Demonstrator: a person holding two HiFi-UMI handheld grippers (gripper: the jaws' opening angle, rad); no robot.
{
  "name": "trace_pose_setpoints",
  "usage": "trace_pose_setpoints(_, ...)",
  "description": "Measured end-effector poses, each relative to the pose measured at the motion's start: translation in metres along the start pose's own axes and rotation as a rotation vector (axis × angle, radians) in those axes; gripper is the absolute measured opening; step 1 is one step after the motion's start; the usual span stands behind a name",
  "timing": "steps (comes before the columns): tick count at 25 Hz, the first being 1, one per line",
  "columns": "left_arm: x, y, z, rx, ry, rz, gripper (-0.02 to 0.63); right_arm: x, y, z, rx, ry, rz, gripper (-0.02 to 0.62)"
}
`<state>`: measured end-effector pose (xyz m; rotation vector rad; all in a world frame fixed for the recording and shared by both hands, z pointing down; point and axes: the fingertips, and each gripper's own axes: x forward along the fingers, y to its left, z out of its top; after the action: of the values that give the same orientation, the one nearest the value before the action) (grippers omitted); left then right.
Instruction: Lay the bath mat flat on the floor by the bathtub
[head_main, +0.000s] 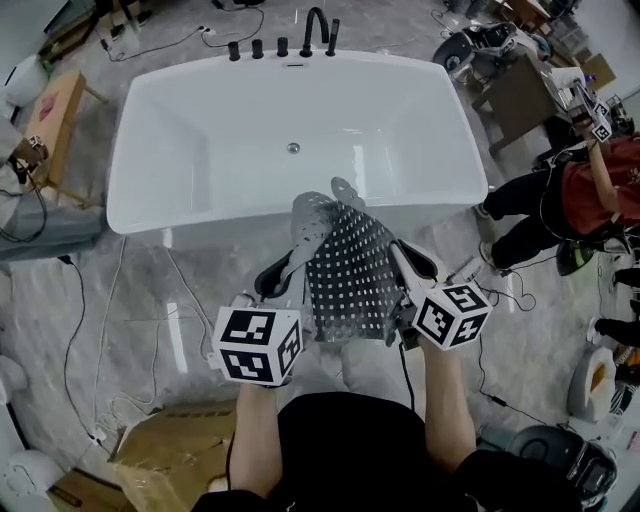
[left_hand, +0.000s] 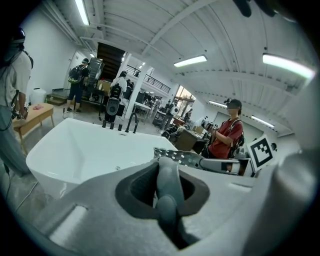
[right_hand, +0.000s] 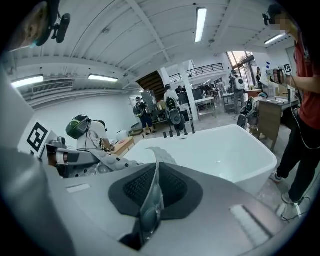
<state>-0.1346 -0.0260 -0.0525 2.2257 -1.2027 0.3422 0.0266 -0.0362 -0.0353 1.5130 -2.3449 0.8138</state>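
Observation:
The grey bath mat (head_main: 350, 270), dotted with pale suction cups, hangs crumpled in the air in front of the white bathtub (head_main: 200, 120). My left gripper (head_main: 290, 278) is shut on its left edge and my right gripper (head_main: 402, 265) is shut on its right edge. In the left gripper view, a thick fold of mat (left_hand: 169, 175) is pinched in the left gripper (left_hand: 167, 192), and the bathtub (left_hand: 75, 145) lies beyond. The right gripper view shows a thin mat edge (right_hand: 159, 156) standing upright in the right gripper (right_hand: 151, 195), the bathtub (right_hand: 225, 150) behind it.
A black faucet (head_main: 318, 25) stands at the tub's far rim. Cables (head_main: 85, 330) trail over the marble floor at left, near a cardboard box (head_main: 165, 450). A person in red (head_main: 590, 190) stands at the right. A wooden table (head_main: 50, 120) is at the left.

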Motion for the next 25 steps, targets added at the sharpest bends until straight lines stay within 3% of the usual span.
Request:
trace_pose_setpoints(5,-0.008,0.011,-0.010,-0.027,-0.018,0.041,0.018,0.005,0.007,0.002,0.000,-0.014,0.066,0.023)
trace_pose_setpoints(9,-0.009,0.017,-0.036,-0.067,0.010,0.081,0.018,0.008,0.005,-0.019,0.022,0.018,0.095,0.023)
trace_pose_setpoints(15,0.011,0.021,-0.073,-0.118,0.038,0.095,0.018,0.016,-0.022,-0.063,0.057,0.083,0.085,0.023)
trace_pose_setpoints(25,0.073,0.027,-0.135,-0.139,0.179,0.088,0.018,0.040,-0.083,-0.126,0.125,0.177,0.049,0.023)
